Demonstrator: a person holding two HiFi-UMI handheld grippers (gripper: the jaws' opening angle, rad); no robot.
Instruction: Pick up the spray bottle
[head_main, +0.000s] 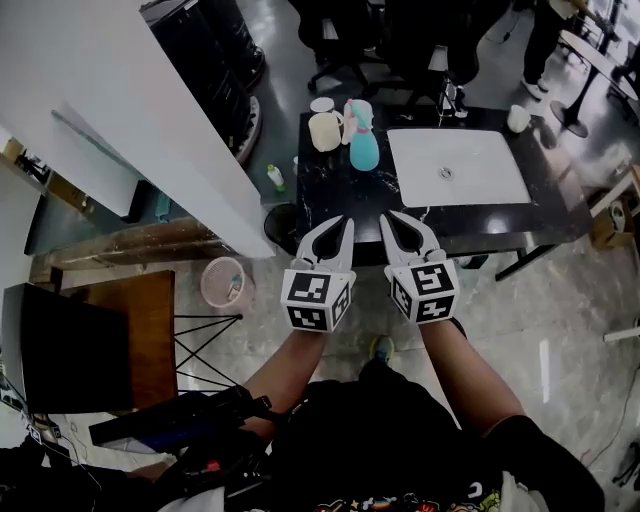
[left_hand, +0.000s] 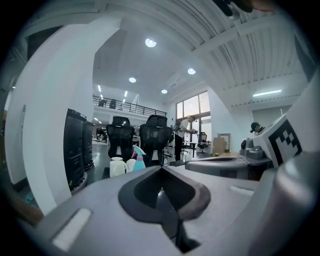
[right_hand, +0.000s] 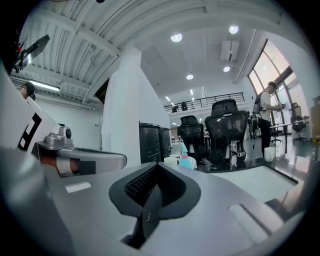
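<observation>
Teal spray bottle (head_main: 364, 146) stands upright at far left of black table (head_main: 340, 205), just beside cream mug (head_main: 325, 131). Left gripper (head_main: 343, 228) & right gripper (head_main: 392, 225) hover at near edge, jaws together, nothing held. Bottle is prob. light, smooth, rigid plastic; best hold looks like the narrow neck under the trigger.
</observation>
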